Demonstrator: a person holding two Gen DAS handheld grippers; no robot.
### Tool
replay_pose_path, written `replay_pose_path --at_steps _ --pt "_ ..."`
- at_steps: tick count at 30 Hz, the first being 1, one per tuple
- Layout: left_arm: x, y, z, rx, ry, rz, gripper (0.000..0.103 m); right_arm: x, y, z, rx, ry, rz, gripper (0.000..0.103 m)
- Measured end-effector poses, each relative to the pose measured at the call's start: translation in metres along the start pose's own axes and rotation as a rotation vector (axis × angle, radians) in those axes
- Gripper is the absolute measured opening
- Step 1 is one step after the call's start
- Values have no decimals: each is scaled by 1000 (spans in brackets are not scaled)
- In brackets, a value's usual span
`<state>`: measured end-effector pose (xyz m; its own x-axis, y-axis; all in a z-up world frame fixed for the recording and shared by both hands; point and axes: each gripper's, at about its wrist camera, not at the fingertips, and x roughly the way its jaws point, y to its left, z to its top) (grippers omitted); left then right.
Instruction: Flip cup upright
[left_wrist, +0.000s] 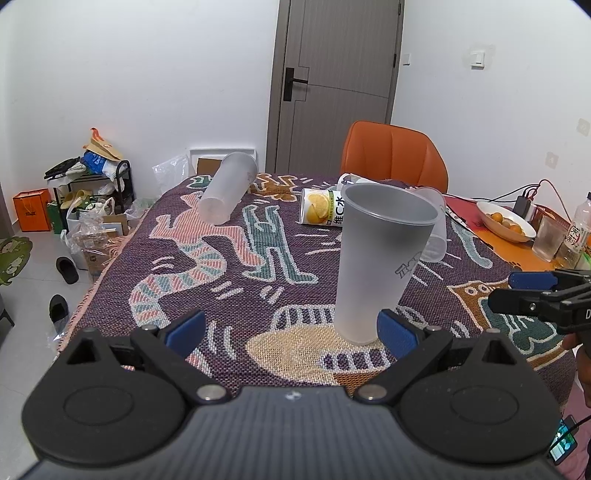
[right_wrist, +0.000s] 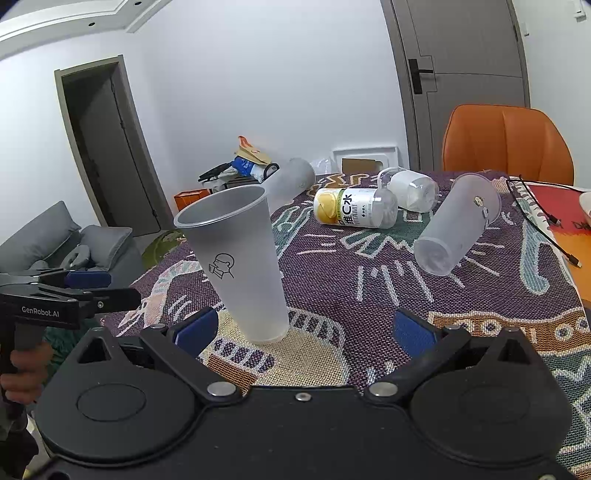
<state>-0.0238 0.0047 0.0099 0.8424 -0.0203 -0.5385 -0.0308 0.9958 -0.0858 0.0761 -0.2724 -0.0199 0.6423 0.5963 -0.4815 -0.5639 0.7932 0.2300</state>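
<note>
A frosted plastic cup (left_wrist: 376, 266) stands upright, mouth up, on the patterned tablecloth (left_wrist: 229, 288); it also shows in the right wrist view (right_wrist: 240, 266). My left gripper (left_wrist: 291, 332) is open, its blue pads (left_wrist: 397, 334) spread, the cup just ahead near the right pad, not held. My right gripper (right_wrist: 306, 328) is open and empty, the cup ahead to its left. A second frosted cup (left_wrist: 227, 186) lies on its side at the far left of the table. A third cup (right_wrist: 456, 223) lies on its side at the right.
A lemon drink bottle (right_wrist: 354, 206) and a white bottle (right_wrist: 412, 188) lie on the cloth behind the cups. An orange chair (left_wrist: 393, 155) stands at the far edge. A bowl of fruit (left_wrist: 504, 219), a glass (left_wrist: 550, 238) and cables sit at the right.
</note>
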Motion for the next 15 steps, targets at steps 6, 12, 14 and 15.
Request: replay_pose_path --at_steps 6,12,14,15 --pt "0 2 -2 -1 0 0 99 0 0 0 0 1 -1 103" --pt "-1 2 -2 -1 0 -4 99 1 -1 0 -1 5 -2 103" --pt "0 2 -2 -2 2 -6 98 1 -1 -1 -1 8 -2 103" --pt "0 2 -2 -3 1 -6 99 2 0 -1 -2 9 -2 103"
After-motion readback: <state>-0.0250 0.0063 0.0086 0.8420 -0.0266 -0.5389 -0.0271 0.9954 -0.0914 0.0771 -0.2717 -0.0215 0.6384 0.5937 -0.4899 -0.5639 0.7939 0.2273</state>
